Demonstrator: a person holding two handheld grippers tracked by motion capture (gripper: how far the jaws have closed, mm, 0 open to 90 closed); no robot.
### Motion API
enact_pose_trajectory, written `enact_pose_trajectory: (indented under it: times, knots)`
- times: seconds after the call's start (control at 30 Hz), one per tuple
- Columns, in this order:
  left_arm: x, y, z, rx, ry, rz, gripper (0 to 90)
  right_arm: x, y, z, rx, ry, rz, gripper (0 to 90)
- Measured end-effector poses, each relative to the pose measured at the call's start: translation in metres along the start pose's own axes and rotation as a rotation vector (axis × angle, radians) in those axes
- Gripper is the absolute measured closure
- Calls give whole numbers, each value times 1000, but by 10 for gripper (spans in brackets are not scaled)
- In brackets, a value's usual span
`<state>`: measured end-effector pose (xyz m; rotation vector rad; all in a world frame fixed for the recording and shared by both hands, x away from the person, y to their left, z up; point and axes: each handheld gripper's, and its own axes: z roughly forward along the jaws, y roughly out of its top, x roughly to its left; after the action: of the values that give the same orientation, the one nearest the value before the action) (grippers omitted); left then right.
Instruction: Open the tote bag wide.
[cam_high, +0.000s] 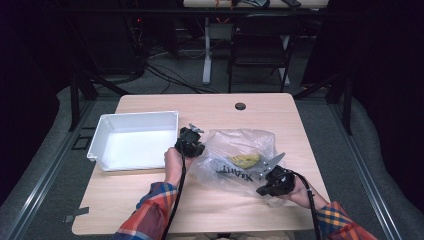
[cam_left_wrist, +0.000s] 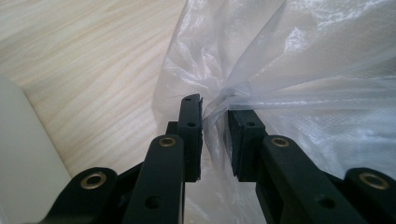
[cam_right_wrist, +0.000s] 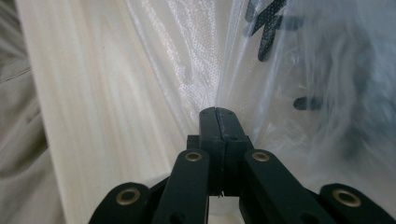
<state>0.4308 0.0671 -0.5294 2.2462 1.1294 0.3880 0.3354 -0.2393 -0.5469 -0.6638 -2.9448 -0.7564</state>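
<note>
The desk (cam_high: 210, 105) fills the middle of the high view, a pale wooden top with a small dark grommet (cam_high: 240, 106) near its far edge. On its left half, toward the centre-left of the frame, sits a white tray (cam_high: 102, 131), with nothing in it that can be made out. Right of centre lies a clear plastic bag (cam_high: 240, 142), crumpled and partly puffed up, with dark lettering on its near side. Inside it, in the middle of the bag, is a small yellowish item (cam_high: 245, 160); what it is cannot be told.

The left gripper (cam_high: 192, 142) sits at the bag's left edge, just right of the tray. In the left gripper view its fingers (cam_left_wrist: 191, 135) stand narrow with a gathered fold of the plastic bag (cam_left_wrist: 303, 70) pinched between them. The right gripper (cam_high: 270, 167) is at the bag's lower right corner. In the right gripper view its fingers (cam_right_wrist: 209, 135) are pressed together on a thin edge of the plastic bag (cam_right_wrist: 196, 60).

Judging by this, both holds on the bag are made, one at each side, so the grasping is done. The yellowish item is inside the bag and the tray is bare, so getting the item out, probably into the tray, looks to be what is left.
</note>
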Motion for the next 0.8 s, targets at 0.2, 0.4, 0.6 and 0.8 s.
enact_pose_trajectory:
  times: [0.2, 0.4, 0.6, 0.8]
  knots:
    - [-2, 1, 0, 24, -22, 17, 692, 2, 4, -4, -50, -13, 13, 779]
    - [-4, 2, -19, 43, -50, 36, 488, 16, 25, -29, -191, -50, -28, 619]
    - [-10, 2, -45, 19, -61, 61, 376, 13, 37, -49, -334, -200, 22, 554]
    - [-20, -3, -68, -18, -74, 91, 353, -14, 43, -38, -273, -323, 131, 488]
